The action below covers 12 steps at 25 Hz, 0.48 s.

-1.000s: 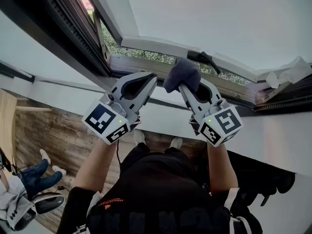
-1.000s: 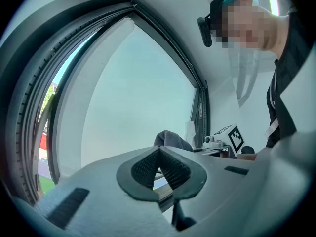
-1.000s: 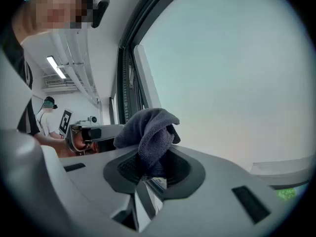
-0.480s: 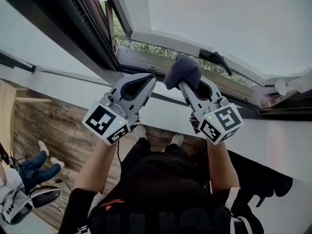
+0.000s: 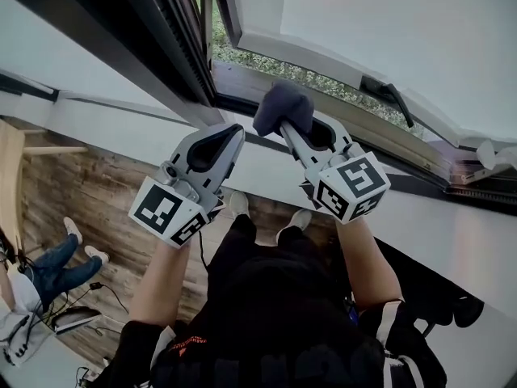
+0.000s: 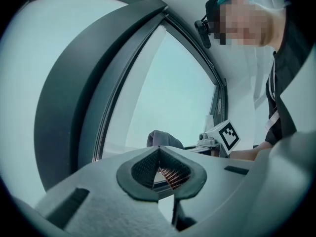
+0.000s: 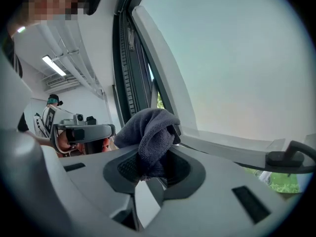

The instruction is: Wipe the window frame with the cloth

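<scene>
Your right gripper (image 5: 287,126) pinches the bunched dark-grey cloth (image 5: 283,106), its wad protruding to reach the dark window frame (image 5: 242,83) near its lower-left corner. Your left gripper (image 5: 229,133) hangs alongside, jaws shut and empty.

You have no word or number to read here; the cube on your left tool (image 5: 233,134) and the cube on your right tool (image 5: 283,122) bear only black-and-white square patterns; the orange print (image 5: 187,339) on your black top is too small to make out.
</scene>
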{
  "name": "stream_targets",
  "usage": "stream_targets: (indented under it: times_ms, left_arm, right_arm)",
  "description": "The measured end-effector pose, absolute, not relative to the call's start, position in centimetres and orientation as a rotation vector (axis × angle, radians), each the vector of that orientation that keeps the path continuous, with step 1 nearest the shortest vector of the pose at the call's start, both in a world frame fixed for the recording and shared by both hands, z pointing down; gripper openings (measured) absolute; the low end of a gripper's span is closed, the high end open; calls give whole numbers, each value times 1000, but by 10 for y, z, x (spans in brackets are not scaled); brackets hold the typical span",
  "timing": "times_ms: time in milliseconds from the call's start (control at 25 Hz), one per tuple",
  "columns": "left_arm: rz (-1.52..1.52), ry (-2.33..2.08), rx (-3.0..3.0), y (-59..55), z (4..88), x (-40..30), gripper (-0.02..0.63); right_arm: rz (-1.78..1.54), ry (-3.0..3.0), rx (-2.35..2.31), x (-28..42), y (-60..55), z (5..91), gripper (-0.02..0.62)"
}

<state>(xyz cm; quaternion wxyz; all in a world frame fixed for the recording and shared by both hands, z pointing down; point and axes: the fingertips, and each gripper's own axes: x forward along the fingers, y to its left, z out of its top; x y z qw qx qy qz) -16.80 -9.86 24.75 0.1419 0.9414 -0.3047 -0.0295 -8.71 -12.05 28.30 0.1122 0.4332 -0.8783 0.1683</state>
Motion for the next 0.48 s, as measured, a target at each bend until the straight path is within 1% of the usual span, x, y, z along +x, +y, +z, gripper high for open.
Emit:
stream_targets:
  times_ms: [480]
  left_arm:
    - [-67,-936,2642,-113,292,-216,20]
  right_arm:
    - [277,-2363,1084,-148,-173,333,81]
